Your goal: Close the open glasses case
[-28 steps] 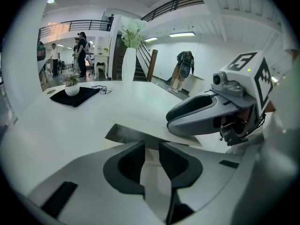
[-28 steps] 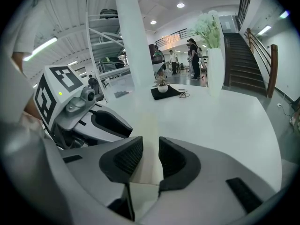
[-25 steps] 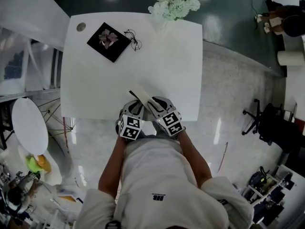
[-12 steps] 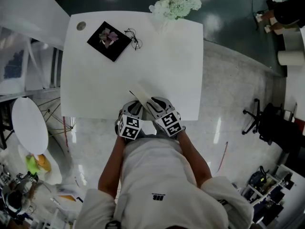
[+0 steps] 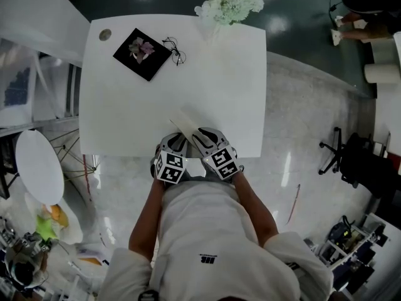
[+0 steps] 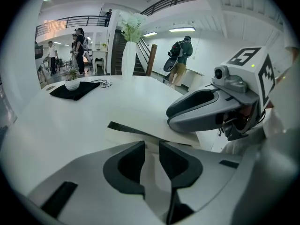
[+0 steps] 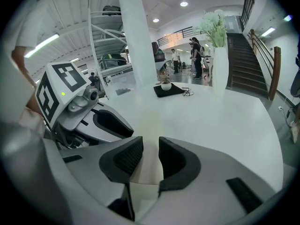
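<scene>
The white glasses case (image 5: 183, 120) lies open at the near edge of the white table (image 5: 219, 86), its thin lid raised with a dark inner edge (image 6: 140, 128). Both grippers meet at its near end. My left gripper (image 5: 177, 139) has its pads close together with a thin white panel of the case between them (image 6: 151, 146). Just to its right, my right gripper (image 5: 200, 133) is shut on the pale lid edge (image 7: 151, 149), and its finger (image 6: 192, 111) rests over the lid. The case's near end is hidden under the grippers.
At the far left of the table a black mat (image 5: 142, 54) carries a small flower bowl, with eyeglasses (image 5: 175, 51) beside it. A vase of white flowers (image 5: 229, 2) stands at the far edge. An office chair (image 5: 341, 158) is on the floor at the right.
</scene>
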{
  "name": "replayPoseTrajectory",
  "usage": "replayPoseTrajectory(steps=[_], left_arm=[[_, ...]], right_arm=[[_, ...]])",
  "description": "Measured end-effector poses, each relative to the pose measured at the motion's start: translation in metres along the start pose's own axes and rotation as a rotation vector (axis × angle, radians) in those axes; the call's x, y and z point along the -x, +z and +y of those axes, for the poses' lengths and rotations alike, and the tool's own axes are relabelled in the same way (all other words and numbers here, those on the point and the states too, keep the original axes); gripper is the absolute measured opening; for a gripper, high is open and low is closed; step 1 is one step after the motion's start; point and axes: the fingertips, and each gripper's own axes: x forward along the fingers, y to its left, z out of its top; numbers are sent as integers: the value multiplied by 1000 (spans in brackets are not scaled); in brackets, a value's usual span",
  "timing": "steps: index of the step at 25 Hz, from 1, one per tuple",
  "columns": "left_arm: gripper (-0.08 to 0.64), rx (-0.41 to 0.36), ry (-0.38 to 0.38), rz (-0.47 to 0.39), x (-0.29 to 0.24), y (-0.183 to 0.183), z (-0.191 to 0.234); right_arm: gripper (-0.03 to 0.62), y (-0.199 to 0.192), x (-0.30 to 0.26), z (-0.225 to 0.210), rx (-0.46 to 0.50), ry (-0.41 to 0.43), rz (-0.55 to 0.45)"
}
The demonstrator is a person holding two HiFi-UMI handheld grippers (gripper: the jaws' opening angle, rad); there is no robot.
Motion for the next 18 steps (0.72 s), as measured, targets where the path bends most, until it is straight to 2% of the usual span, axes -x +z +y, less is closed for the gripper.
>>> replayPoseTrajectory(steps=[11,18], left_arm=[[107,-8,-1,42,-2,-11,2],[112,-27,-15,60,-1,-15,1]], right_arm=[[109,-1,-2,8,6,-12,34],[121,-4,-9,12,71,-50,7]])
